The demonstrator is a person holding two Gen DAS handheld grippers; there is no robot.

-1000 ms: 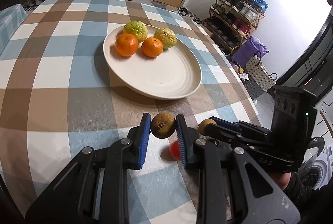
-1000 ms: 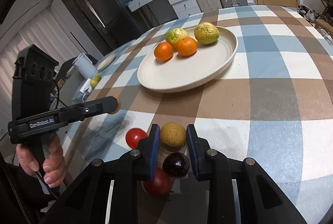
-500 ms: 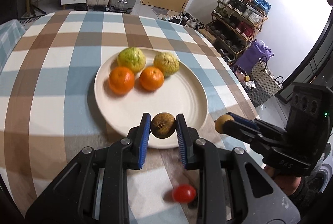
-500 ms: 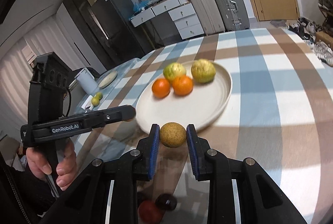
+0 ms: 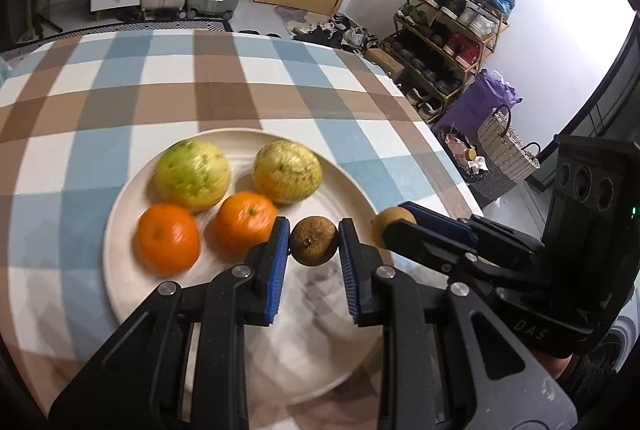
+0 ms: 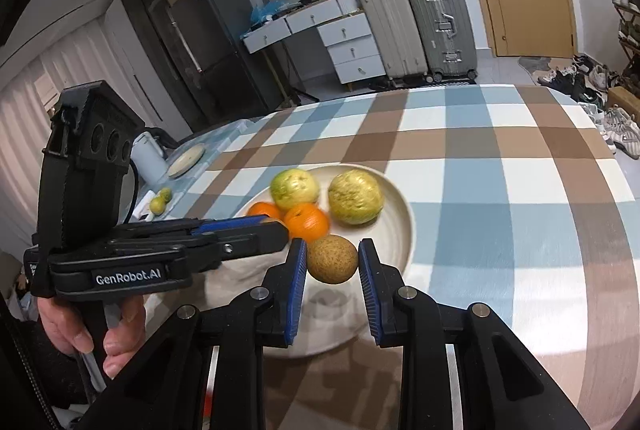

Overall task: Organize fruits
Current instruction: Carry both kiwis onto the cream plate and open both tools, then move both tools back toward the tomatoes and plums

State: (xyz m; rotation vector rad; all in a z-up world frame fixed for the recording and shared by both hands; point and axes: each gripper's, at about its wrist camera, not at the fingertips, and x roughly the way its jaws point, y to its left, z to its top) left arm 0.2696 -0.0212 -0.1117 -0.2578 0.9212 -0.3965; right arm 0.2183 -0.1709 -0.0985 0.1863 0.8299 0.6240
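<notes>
Since both fruits were still low over the table's near edge a second ago, the big change is that they're now carried up over the wide cream ceramic plate (image 5: 120, 214). The left gripper (image 5: 314, 250) has its blue-padded jaws pinching a small dark-brown wrinkly round fruit (image 5: 313, 240), hanging just above the near half of the plate, right beside the nearer of the two glossy oranges (image 5: 245, 221). The right gripper (image 6: 333, 266) is pinching a tan speckled round fruit (image 6: 332, 264) over the plate's right-hand rim. Farther back on the plate sit the two bumpy yellow-green fruits (image 5: 192, 175), blurry from the motion. The little red and dark fruits left behind on the checked tablecloth (image 5: 240, 86) aren't really in view now. My guess: both carries are nearly done, next is lowering and letting go on bare plate.
</notes>
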